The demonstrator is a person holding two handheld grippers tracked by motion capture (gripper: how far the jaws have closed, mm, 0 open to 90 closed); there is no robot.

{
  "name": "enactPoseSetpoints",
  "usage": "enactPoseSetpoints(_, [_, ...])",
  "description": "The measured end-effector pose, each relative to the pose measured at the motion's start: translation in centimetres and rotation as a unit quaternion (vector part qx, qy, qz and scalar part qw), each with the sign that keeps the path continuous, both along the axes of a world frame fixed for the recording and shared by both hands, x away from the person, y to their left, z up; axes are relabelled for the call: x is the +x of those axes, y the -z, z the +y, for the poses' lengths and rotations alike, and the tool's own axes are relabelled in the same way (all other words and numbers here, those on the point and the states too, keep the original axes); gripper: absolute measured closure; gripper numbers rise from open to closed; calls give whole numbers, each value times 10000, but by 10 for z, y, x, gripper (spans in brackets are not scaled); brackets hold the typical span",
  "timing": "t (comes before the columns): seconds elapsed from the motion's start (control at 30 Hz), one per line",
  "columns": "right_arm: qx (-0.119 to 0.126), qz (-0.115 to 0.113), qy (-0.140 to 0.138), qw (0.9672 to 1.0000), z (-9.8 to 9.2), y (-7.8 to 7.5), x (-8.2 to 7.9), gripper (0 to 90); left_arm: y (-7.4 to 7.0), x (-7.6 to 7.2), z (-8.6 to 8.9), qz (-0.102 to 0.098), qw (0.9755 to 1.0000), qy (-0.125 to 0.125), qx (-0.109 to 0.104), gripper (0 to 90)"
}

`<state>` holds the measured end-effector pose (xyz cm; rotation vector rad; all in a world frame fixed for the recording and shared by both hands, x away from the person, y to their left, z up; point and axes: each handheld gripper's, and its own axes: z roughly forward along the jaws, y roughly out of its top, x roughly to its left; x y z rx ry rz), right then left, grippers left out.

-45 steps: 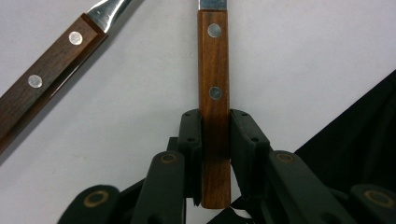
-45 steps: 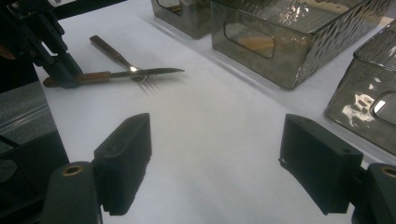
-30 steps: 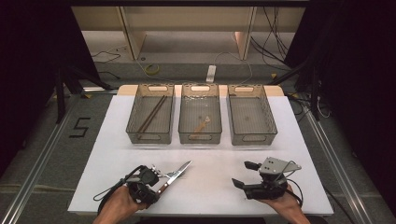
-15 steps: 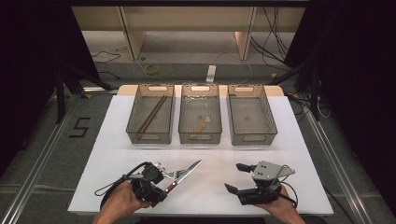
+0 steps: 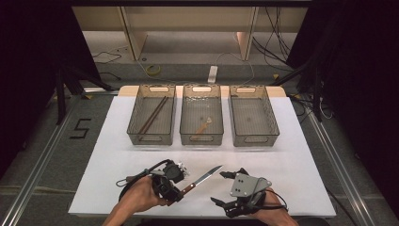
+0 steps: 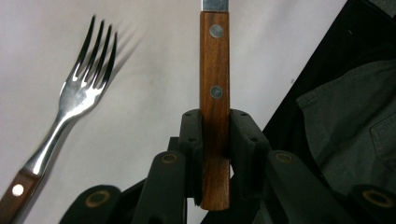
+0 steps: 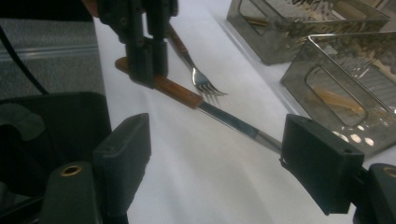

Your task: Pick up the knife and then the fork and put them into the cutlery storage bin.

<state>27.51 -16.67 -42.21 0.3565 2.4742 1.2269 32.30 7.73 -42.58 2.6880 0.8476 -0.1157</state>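
My left gripper (image 5: 181, 190) is shut on the wooden handle of a knife (image 5: 203, 178), near the table's front edge. The left gripper view shows the handle (image 6: 215, 93) clamped between both jaws, riveted side up. The blade (image 7: 238, 125) slants toward the far right, reaching between the jaws of my right gripper (image 5: 221, 187). That gripper stands open with nothing in its grip. A fork (image 6: 79, 88) with a wooden handle lies on the white sheet beside the knife, and its tines (image 7: 208, 87) lie just past the knife handle.
Three clear trays stand in a row at the back. The left tray (image 5: 136, 136) holds dark chopsticks (image 5: 153, 114), the middle tray (image 5: 186, 136) a wooden utensil (image 5: 202, 127), and the right tray (image 5: 273, 136) shows nothing inside. White sheet (image 5: 306, 169) covers the table.
My left gripper has carried the knife to the right and a little up, leaving the fork behind. My right gripper has moved left toward the blade, jaws still open.
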Motion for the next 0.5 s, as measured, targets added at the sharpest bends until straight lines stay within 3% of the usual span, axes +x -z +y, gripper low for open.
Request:
enactPoseSetpoints(0.2, [-462, -346, -205, 9981, 16, 4, -3, 258, 0, 3, -18, 29, 9996, 273, 84, 753])
enactPoseSetpoints(0.5, [-1181, -898, -582, 9872, 34, 13, -8, 311, -7, 1, -31, 27, 9988, 491, 35, 753])
